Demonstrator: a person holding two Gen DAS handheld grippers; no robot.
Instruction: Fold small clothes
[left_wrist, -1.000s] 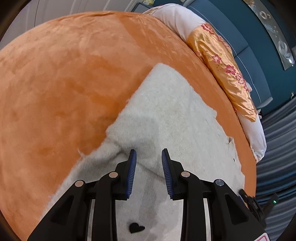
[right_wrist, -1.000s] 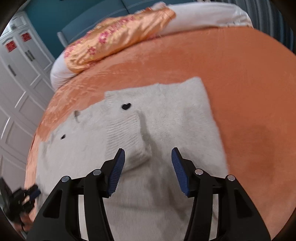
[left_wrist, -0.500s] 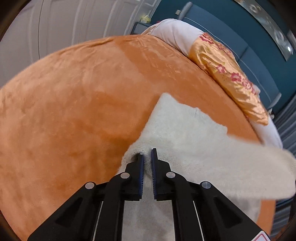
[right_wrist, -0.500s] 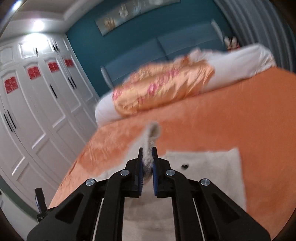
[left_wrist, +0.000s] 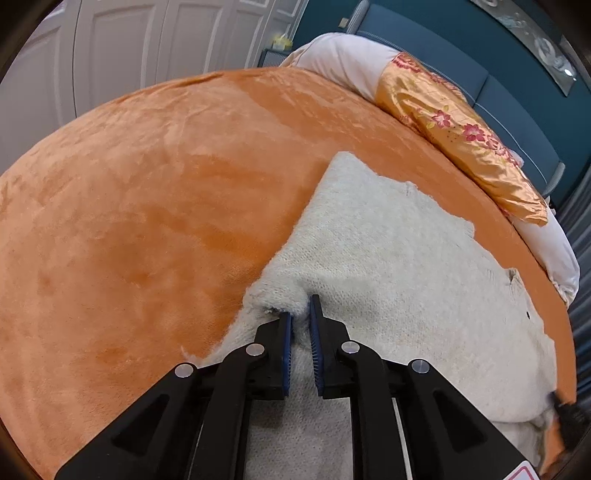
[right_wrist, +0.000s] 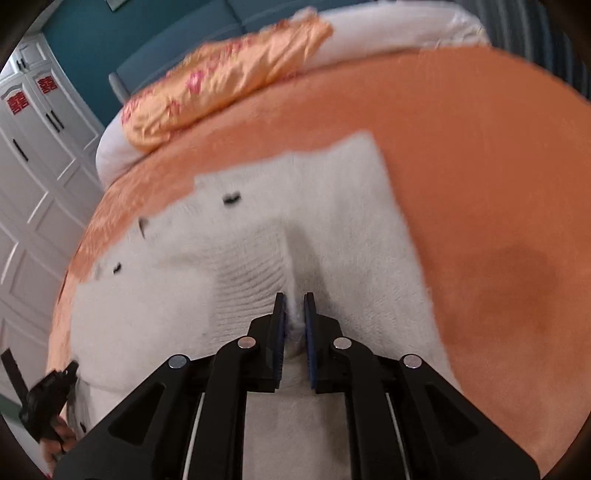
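Note:
A cream knit sweater (left_wrist: 406, 266) with small black buttons (right_wrist: 231, 198) lies spread on the orange bed cover (left_wrist: 147, 203). My left gripper (left_wrist: 300, 306) pinches a bunched fold at the sweater's left edge; its jaws are opening slightly, with knit still between the pads. In the right wrist view, my right gripper (right_wrist: 293, 301) grips a raised ridge of the sweater (right_wrist: 351, 206) beside a ribbed cuff (right_wrist: 255, 273). Its jaws are also easing open, and fabric fills the gap. The left gripper's body shows at that view's lower left.
An orange floral pillow (left_wrist: 461, 129) on white bedding lies along the bed's far side, before a teal headboard (left_wrist: 517, 107). White wardrobe doors (right_wrist: 33, 147) stand beyond the bed's edge. Orange cover (right_wrist: 480, 184) stretches to the right of the sweater.
Both grippers went from open above the sweater to closed on its fabric. The right gripper swung up with a piece of knit half a second ago and now points down at the sweater again.

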